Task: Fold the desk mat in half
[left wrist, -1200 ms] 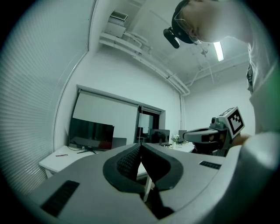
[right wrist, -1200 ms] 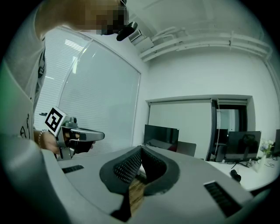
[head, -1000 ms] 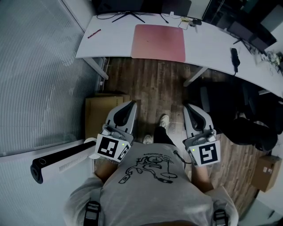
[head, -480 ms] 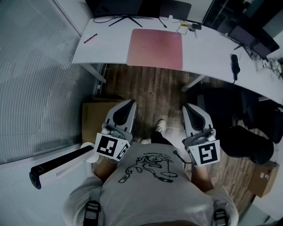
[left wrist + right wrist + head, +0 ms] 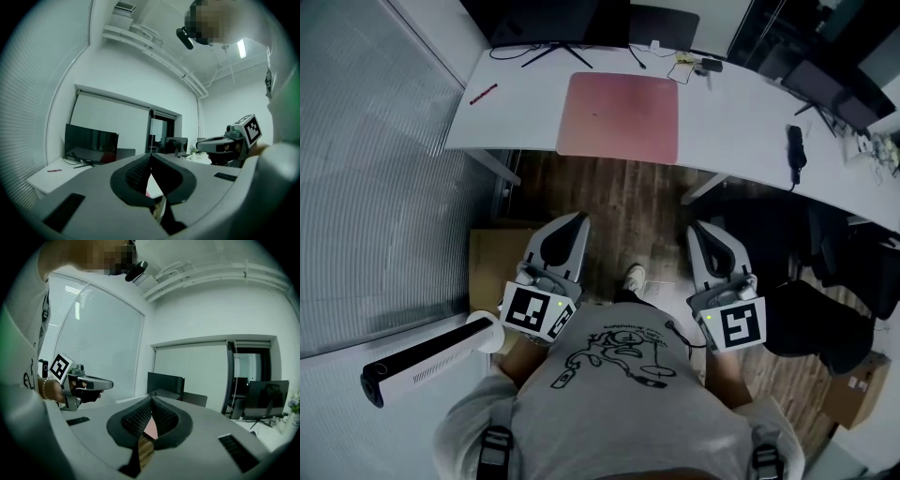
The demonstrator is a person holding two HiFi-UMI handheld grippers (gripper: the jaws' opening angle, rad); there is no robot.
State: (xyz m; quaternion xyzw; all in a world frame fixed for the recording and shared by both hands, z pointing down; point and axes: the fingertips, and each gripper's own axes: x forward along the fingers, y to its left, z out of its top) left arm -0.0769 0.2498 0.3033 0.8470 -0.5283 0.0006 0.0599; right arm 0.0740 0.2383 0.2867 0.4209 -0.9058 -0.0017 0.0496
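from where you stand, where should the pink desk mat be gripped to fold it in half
Take the pink desk mat by its two near corners, coming in from the front of the white desk. It lies flat with its near edge about at the desk's front edge, so those corners are probably easiest to pinch and carry over to the far edge.

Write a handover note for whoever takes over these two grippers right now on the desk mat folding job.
Left gripper: shut, empty, held out from the person's waist, short of the desk.
Right gripper: shut, empty, alongside it.
Pink desk mat: flat and unfolded on the white desk, ahead of both grippers, at the desk's near edge.
Done: nothing, mat untouched.
Left: step up to the desk, open the jaws, grip one edge of the mat and carry it over onto the opposite edge.
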